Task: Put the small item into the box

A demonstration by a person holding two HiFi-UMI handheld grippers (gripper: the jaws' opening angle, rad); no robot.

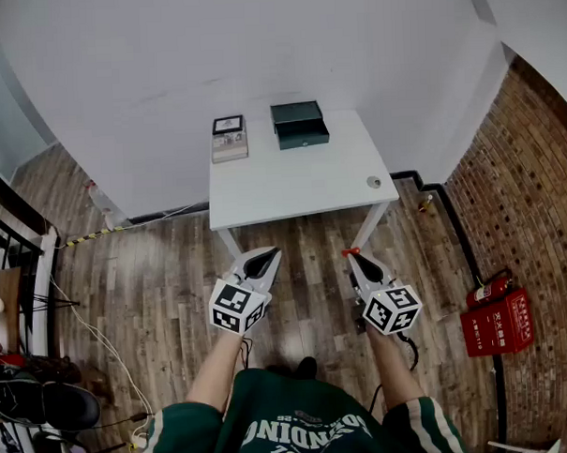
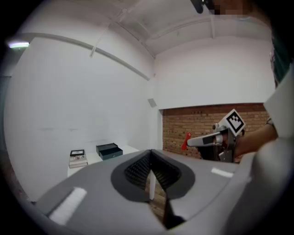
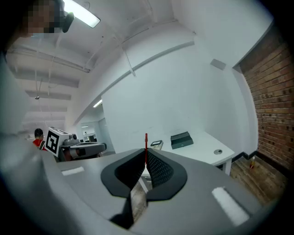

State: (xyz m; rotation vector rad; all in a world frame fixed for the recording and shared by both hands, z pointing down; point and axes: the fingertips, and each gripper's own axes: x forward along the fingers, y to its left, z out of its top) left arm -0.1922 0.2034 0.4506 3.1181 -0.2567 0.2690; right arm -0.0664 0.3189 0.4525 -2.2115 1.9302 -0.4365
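The right claw [image 1: 350, 255] pinches a small red item [image 3: 146, 143], too thin to identify. The left claw [image 1: 267, 257] is pressed closed. Well ahead of both, the box [image 1: 299, 124] sits on the desk [image 1: 291, 185].

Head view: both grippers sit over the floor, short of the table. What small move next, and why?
Probably advance the right gripper toward the small round item near the right edge of the white table, opening its jaws. Both it and the left gripper hang over the floor with jaws together; the dark box waits at the far edge.
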